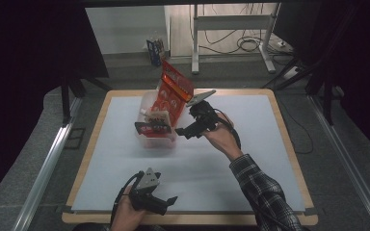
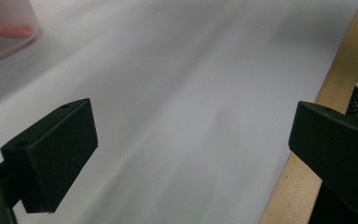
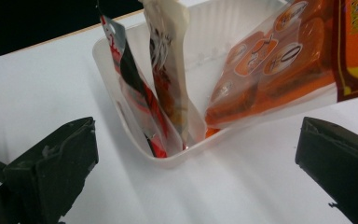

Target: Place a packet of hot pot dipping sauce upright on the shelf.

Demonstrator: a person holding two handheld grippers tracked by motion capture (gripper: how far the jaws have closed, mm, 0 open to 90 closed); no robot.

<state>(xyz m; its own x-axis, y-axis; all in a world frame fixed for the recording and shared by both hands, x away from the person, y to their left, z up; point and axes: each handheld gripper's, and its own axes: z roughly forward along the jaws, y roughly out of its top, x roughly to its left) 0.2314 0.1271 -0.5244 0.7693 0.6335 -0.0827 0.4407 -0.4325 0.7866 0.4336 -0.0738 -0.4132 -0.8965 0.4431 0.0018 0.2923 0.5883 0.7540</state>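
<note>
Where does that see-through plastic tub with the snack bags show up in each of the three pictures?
High view: the plastic tub sits left of centre on the white table cover, just left of the right claw.
Left gripper view: a blurred corner of it at the top left.
Right gripper view: upper middle, its near rim between the open jaws.
Shared landmark: the white table cover.
</note>
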